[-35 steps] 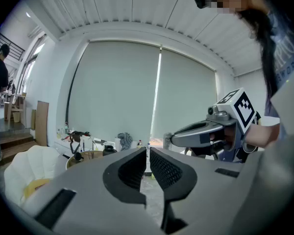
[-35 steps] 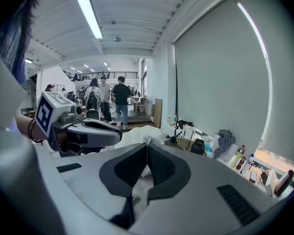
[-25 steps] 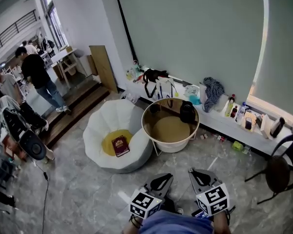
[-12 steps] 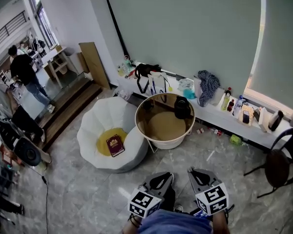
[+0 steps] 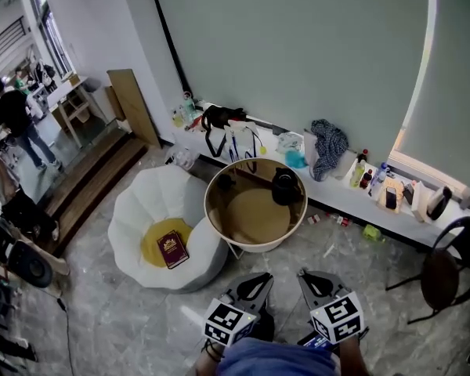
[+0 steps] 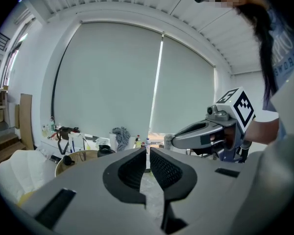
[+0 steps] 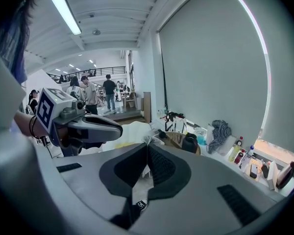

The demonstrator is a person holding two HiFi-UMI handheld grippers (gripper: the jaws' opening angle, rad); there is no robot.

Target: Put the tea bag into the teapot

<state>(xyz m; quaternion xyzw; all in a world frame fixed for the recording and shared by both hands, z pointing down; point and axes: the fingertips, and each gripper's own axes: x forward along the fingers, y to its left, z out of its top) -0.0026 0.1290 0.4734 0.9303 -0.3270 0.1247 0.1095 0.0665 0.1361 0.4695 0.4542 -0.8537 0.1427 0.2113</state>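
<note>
The teapot (image 5: 285,187) stands at the far right of the round counter (image 5: 249,216). No tea bag can be made out beside the teapot or in either claw. The left claw (image 5: 258,279) and right claw (image 5: 306,276) are both closed with nothing plainly held, over the floor well short of the teapot. This looks like the approach. Next, locate the tea bag and open a claw for it.
</note>
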